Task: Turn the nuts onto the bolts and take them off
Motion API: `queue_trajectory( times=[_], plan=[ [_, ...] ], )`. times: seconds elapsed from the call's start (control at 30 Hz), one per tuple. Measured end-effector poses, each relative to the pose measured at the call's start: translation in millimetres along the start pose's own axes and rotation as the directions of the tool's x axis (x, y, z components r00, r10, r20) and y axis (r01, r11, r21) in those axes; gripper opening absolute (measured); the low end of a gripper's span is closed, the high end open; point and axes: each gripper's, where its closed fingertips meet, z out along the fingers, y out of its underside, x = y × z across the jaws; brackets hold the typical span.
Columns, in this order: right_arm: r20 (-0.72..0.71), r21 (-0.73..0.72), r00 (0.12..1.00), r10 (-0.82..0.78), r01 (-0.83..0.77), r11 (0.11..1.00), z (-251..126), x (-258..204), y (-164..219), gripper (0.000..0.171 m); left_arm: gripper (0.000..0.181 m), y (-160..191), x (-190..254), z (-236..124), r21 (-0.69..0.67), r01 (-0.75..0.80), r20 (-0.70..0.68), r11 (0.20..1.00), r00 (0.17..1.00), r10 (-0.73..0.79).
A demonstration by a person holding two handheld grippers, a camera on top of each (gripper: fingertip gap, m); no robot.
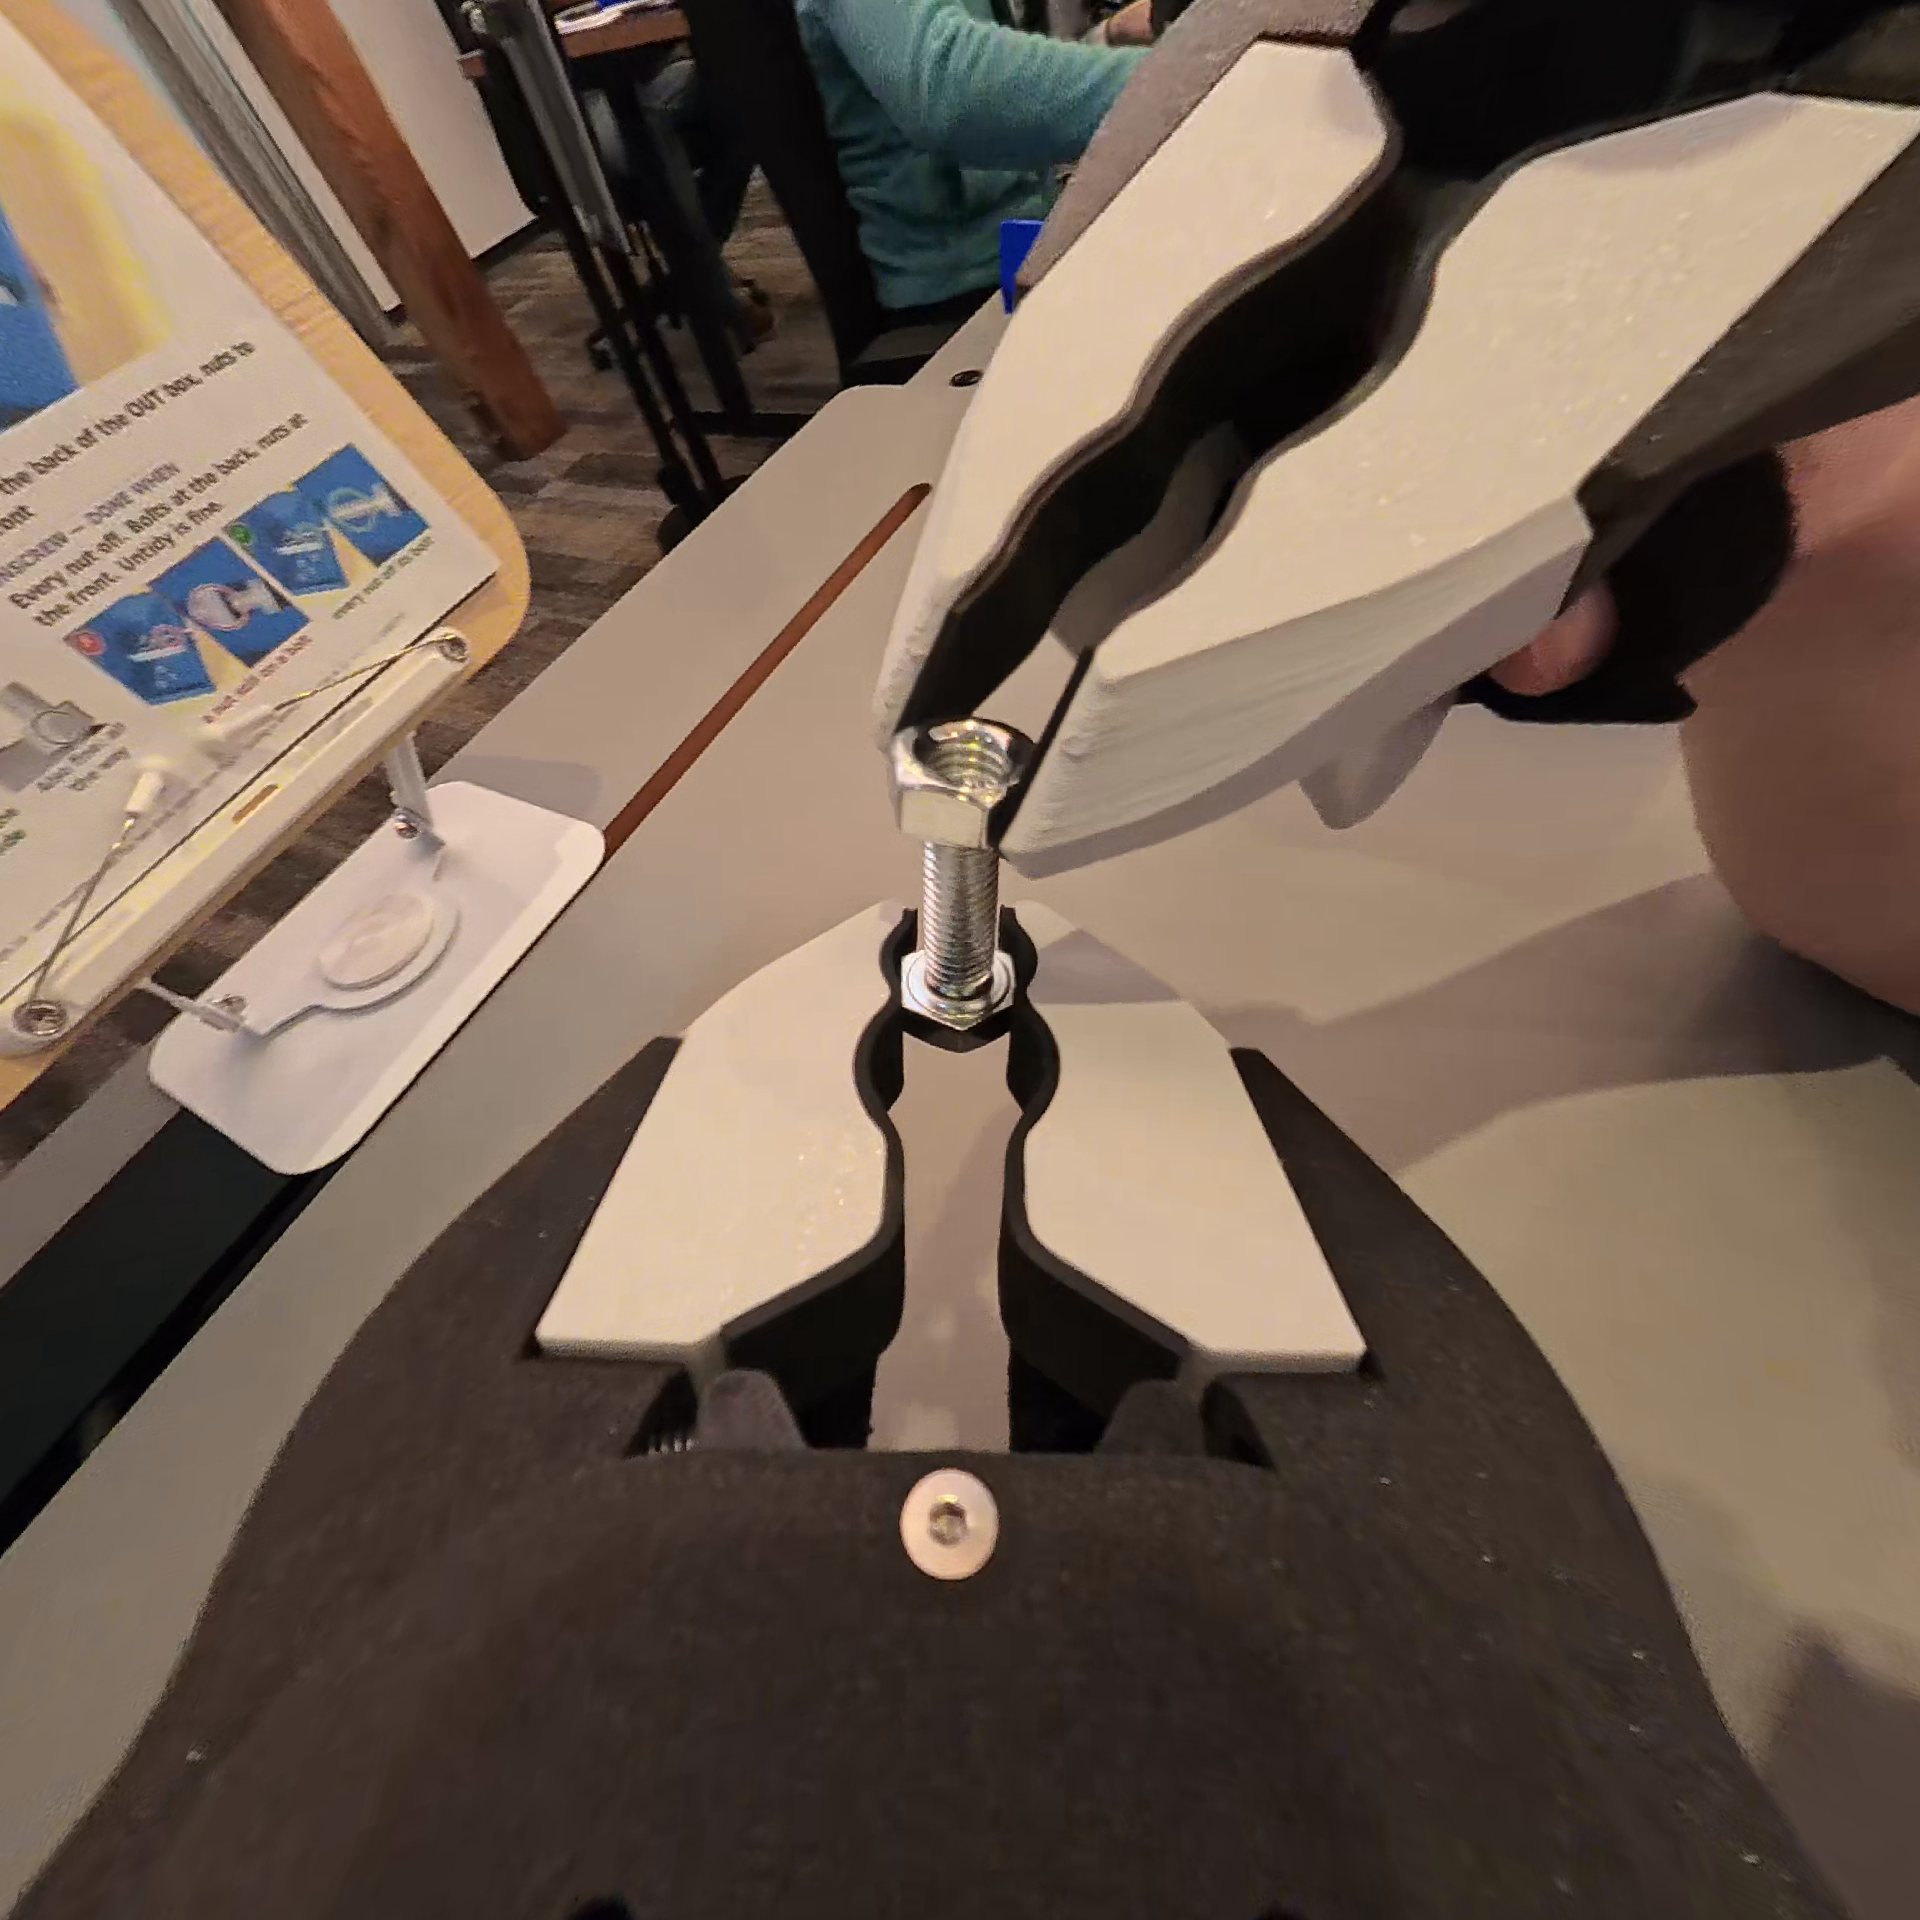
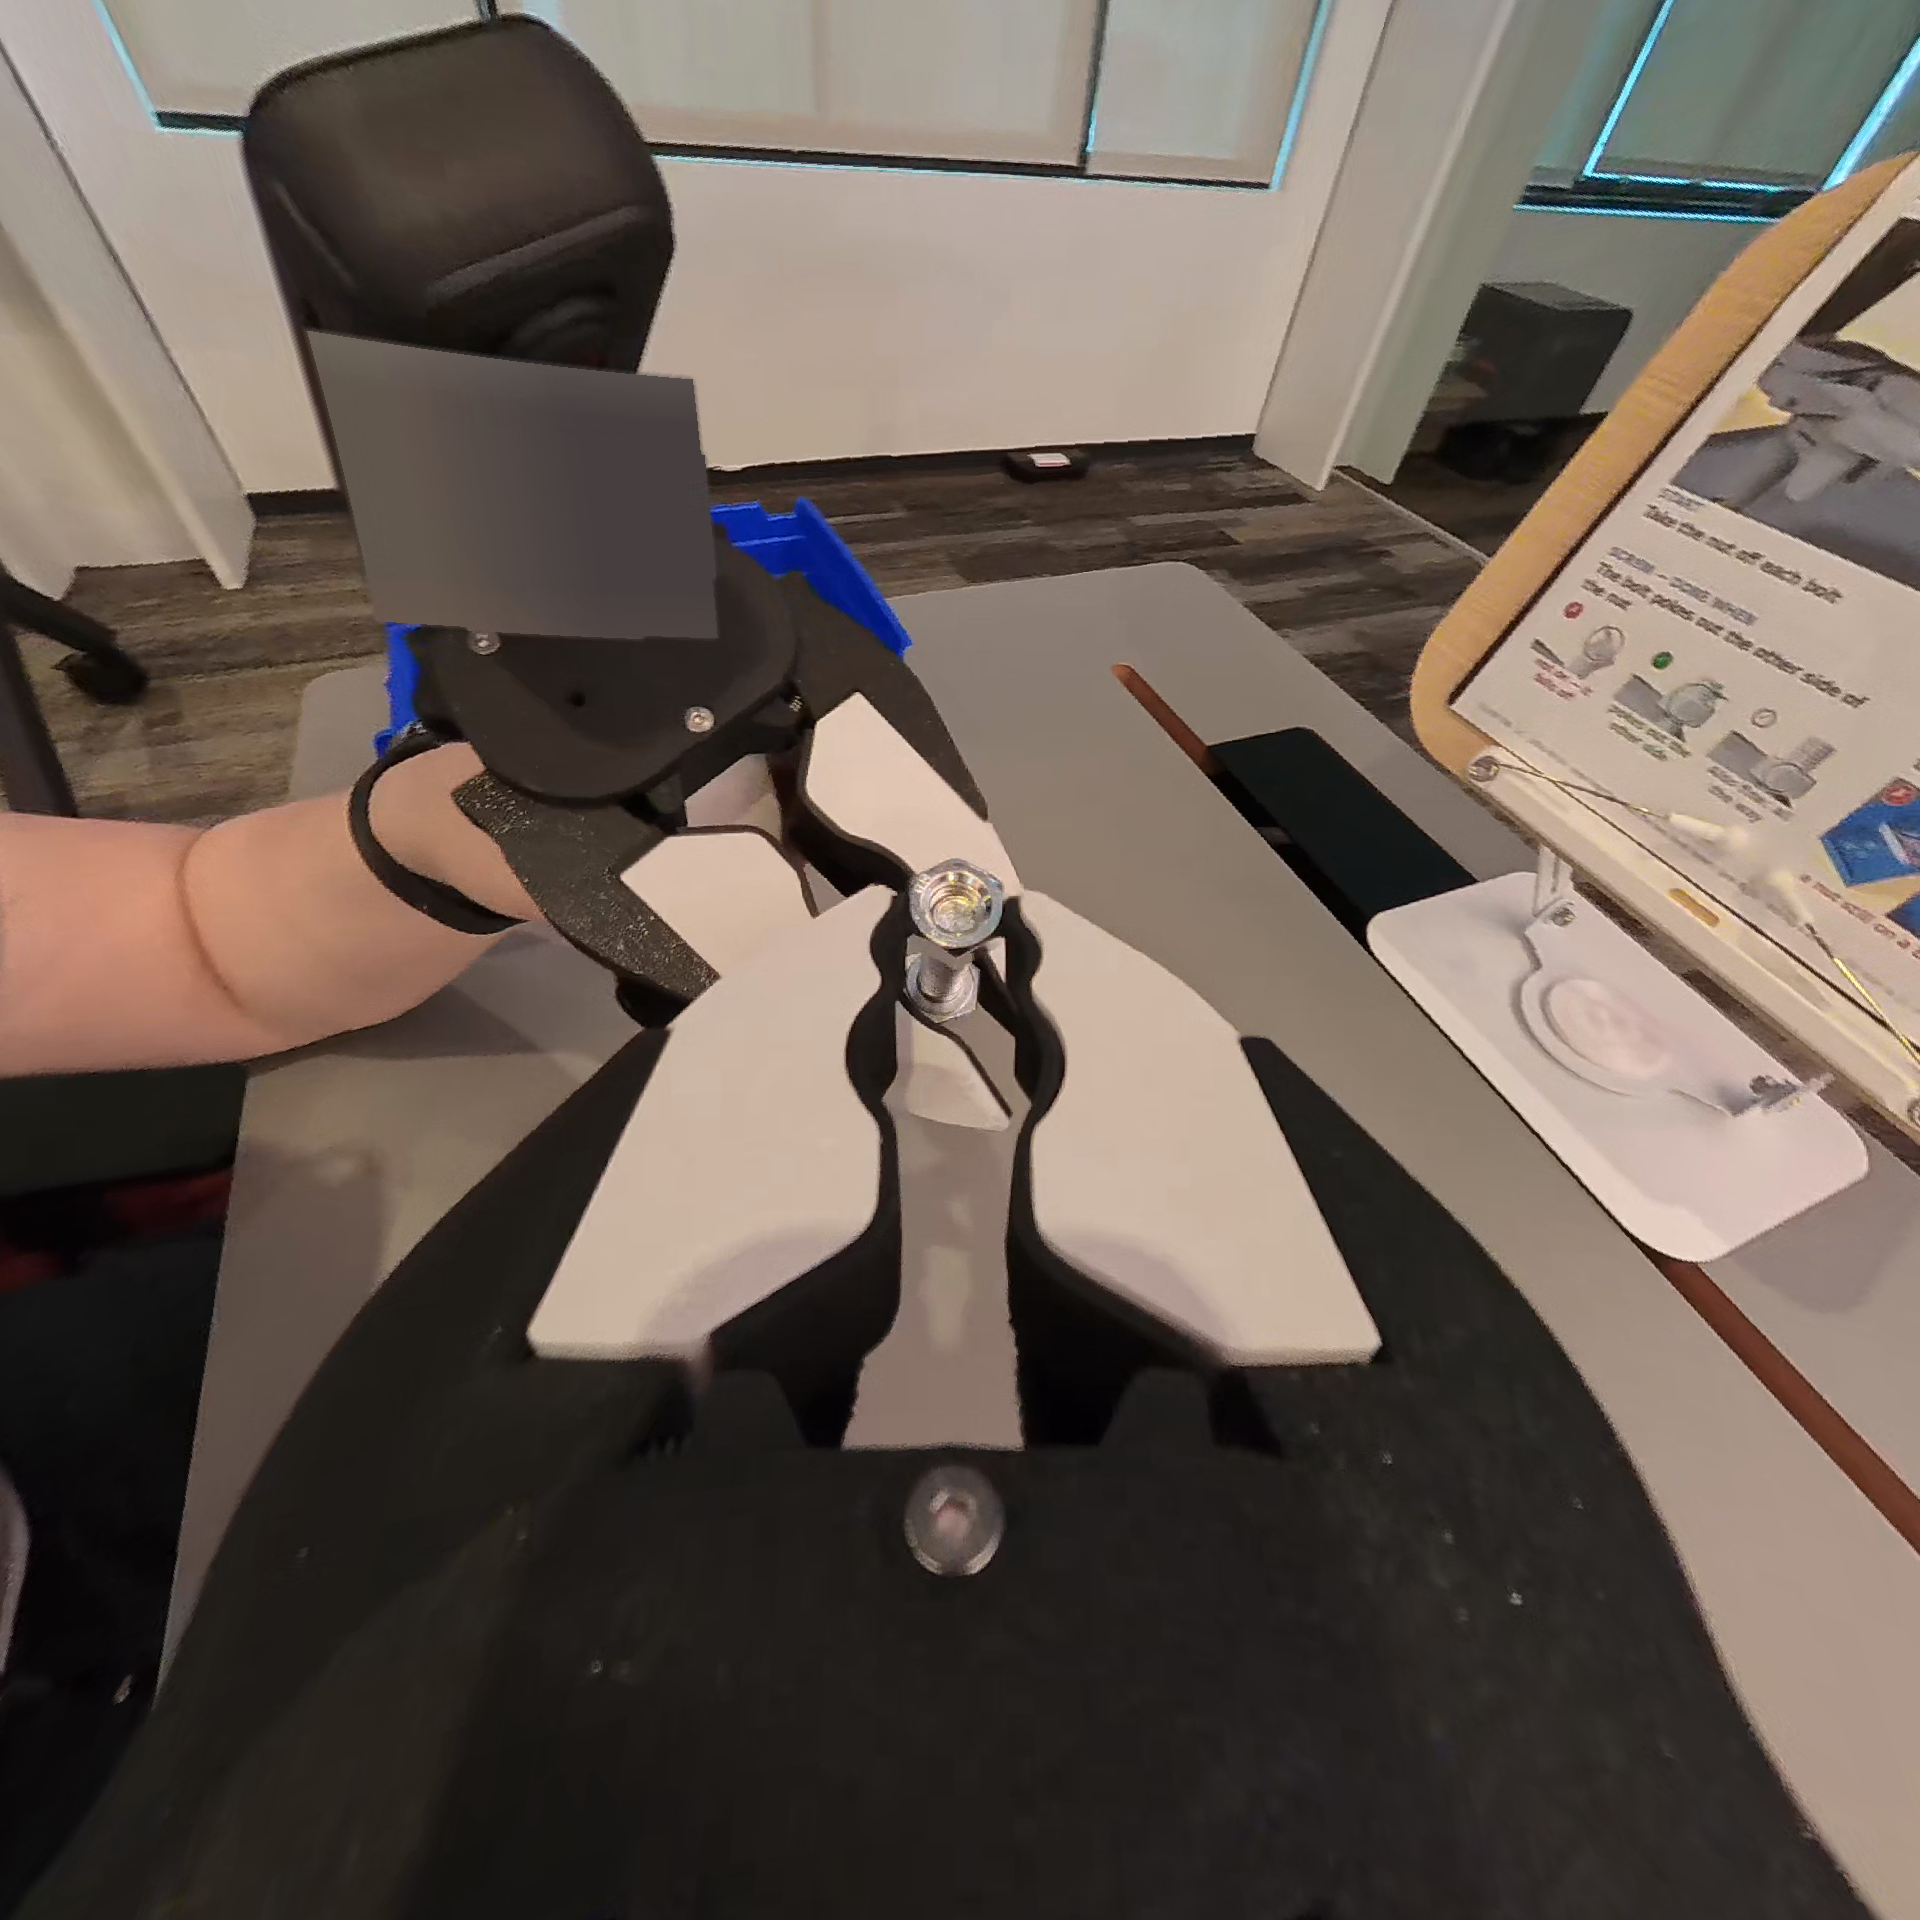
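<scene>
Left gripper (image 1: 951,1013) low over the table (image 1: 1351,935), white fingers nearly together, black inner pads pinching the hexagonal head at the bottom end of the bolt (image 1: 954,894). Bolt upright, threaded shaft pointing up, clear of the table surface as far as can be told. Nut (image 1: 961,779) seated at the very top of the shaft, thread showing inside its hole.

Right gripper (image 1: 971,748) coming down from the upper right in the left wrist view, tilted steeply nose-down, fingertips narrowed onto opposite flats of the nut. Behind it, the right hand (image 1: 1818,727) wrapped round the black handle, one fingertip showing under the grip, forearm lying along the right edge of the picture.

In the right wrist view, the left hand (image 2: 312,904) reaching in from the left, forearm roughly level above the table, a black strap looped round the back of the hand, gripper body turned sideways toward the bolt.

Further out: an instruction sheet (image 1: 208,520) on a wooden-edged stand, white base plate (image 1: 416,987) at the table's edge. A blue bin (image 2: 821,571) behind the left gripper. Beyond the table, a black office chair (image 2: 457,197) and, in the left wrist view, a seated person in a teal top (image 1: 935,135).
</scene>
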Motion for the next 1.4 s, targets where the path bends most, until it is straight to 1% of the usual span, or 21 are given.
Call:
queue_trajectory(
  times=[0.1, 0.13, 0.17, 0.2, 0.3, 0.37, 0.43, 0.57, 0.67, 0.8, 0.87, 0.97, 1.03, 1.13, 1.17, 1.23, 1.27, 1.33, 1.4],
  plan=[
    [0.010, 0.007, 1.000, -0.021, 0.021, 1.000, -1, -2, -1, 0.019, 0.015, -1, 1, -1, 0.008, -0.001, -0.010, 1.000, 1.000, 0.001],
    [0.027, 0.016, 0.999, -0.032, 0.032, 0.999, -2, -4, -3, 0.023, 0.015, -2, 2, -1, 0.014, 0.000, -0.024, 1.000, 1.000, 0.000],
    [0.051, 0.037, 0.998, -0.046, 0.044, 0.998, -5, -7, -7, 0.033, 0.015, -4, 4, -2, 0.023, 0.002, -0.042, 1.000, 0.999, -0.001],
    [0.073, 0.062, 0.995, -0.064, 0.059, 0.996, -8, -9, -11, 0.036, 0.015, -6, 5, -4, 0.037, 0.006, -0.061, 0.999, 0.998, -0.004],
    [0.117, 0.134, 0.985, -0.131, 0.115, 0.984, -17, -13, -19, 0.045, 0.015, -13, 12, -9, 0.082, 0.012, -0.124, 0.997, 0.992, -0.002],
    [0.141, 0.148, 0.979, -0.148, 0.127, 0.981, -20, -14, -20, 0.047, 0.015, -17, 16, -12, 0.102, 0.013, -0.151, 0.995, 0.988, 0.003],
    [0.173, 0.145, 0.974, -0.148, 0.124, 0.982, -20, -18, -18, 0.048, 0.015, -19, 19, -14, 0.111, 0.008, -0.164, 0.994, 0.986, 0.010],
    [0.212, 0.138, 0.963, -0.164, 0.137, 0.981, -19, -26, -17, 0.045, 0.015, -19, 18, -14, 0.109, -0.004, -0.146, 0.994, 0.989, 0.020],
    [0.201, 0.111, 0.962, -0.186, 0.166, 0.980, -18, -28, -14, 0.042, 0.015, -19, 14, -14, 0.110, -0.008, -0.129, 0.994, 0.991, 0.022],
    [0.209, 0.107, 0.959, -0.189, 0.170, 0.980, -22, -32, -15, 0.030, 0.015, -19, 10, -16, 0.109, -0.002, -0.117, 0.994, 0.993, 0.015],
    [0.178, 0.120, 0.966, -0.188, 0.168, 0.978, -20, -28, -18, 0.031, 0.015, -20, 11, -17, 0.114, 0.003, -0.128, 0.993, 0.992, 0.012],
    [0.135, 0.129, 0.971, -0.198, 0.181, 0.975, -15, -24, -18, 0.041, 0.015, -20, 16, -16, 0.113, -0.010, -0.137, 0.994, 0.990, 0.025],
    [0.156, 0.116, 0.966, -0.208, 0.192, 0.975, -12, -27, -15, 0.041, 0.015, -19, 16, -15, 0.109, -0.020, -0.129, 0.994, 0.991, 0.034],
    [0.148, 0.100, 0.964, -0.223, 0.209, 0.973, -14, -27, -14, 0.040, 0.015, -20, 13, -16, 0.112, -0.009, -0.123, 0.994, 0.992, 0.023],
    [0.150, 0.089, 0.964, -0.217, 0.206, 0.975, -16, -27, -13, 0.038, 0.015, -20, 11, -17, 0.112, -0.003, -0.118, 0.994, 0.993, 0.016],
    [0.183, 0.084, 0.963, -0.199, 0.186, 0.979, -20, -30, -13, 0.027, 0.015, -19, 8, -18, 0.113, 0.002, -0.113, 0.994, 0.994, 0.011],
    [0.180, 0.097, 0.965, -0.190, 0.175, 0.980, -21, -29, -15, 0.026, 0.015, -20, 9, -18, 0.114, 0.007, -0.119, 0.993, 0.993, 0.006],
    [0.151, 0.130, 0.971, -0.186, 0.167, 0.977, -21, -25, -20, 0.028, 0.015, -20, 12, -18, 0.116, 0.009, -0.132, 0.993, 0.991, 0.006],
    [0.139, 0.141, 0.972, -0.187, 0.168, 0.976, -17, -23, -20, 0.040, 0.015, -19, 15, -16, 0.109, -0.004, -0.137, 0.994, 0.990, 0.019]
  ],
)
